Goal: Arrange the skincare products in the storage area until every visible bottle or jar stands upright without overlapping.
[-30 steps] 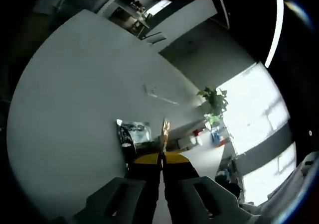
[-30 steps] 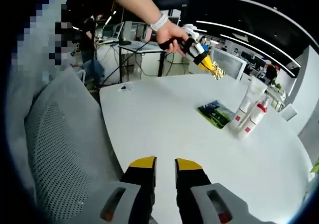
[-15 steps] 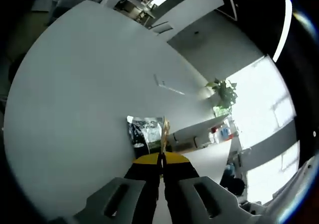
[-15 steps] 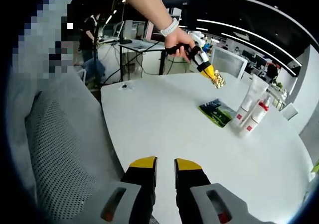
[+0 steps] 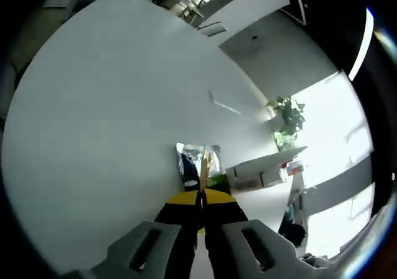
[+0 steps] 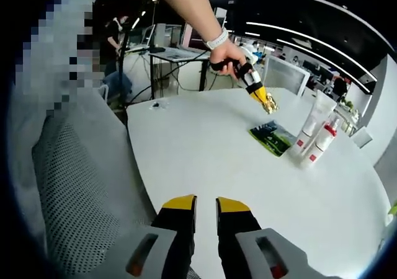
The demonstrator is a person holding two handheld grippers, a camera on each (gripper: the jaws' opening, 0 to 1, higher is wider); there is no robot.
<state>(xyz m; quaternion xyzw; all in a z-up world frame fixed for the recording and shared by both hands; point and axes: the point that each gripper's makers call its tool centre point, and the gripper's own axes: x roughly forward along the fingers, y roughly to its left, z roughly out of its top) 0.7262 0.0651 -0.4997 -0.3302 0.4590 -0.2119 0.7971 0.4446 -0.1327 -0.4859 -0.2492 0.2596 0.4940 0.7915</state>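
From my right gripper view, my left gripper is small and far off, so the thing pinched in its yellow tips reads only as a crinkled gold scrap; I cannot tell what it is. In the left gripper view the same scrap stands edge-on, a thin sliver rising from between my closed jaws, and it hides part of the sachet lying flat on the table beyond. The sachet's print is too dark and small to read there. The two tubes stand upright just beside the sachet in the right gripper view, touching or nearly so; I cannot say which. Their red labels are illegible.

My left hand reaches out over the far side of the table with the arm stretched from above, wrist bent down, the gripper tilted with its tips above the tabletop near the sachet. My right gripper hangs low at the near table edge, jaws slightly parted with nothing between them, beside a mesh chair back.
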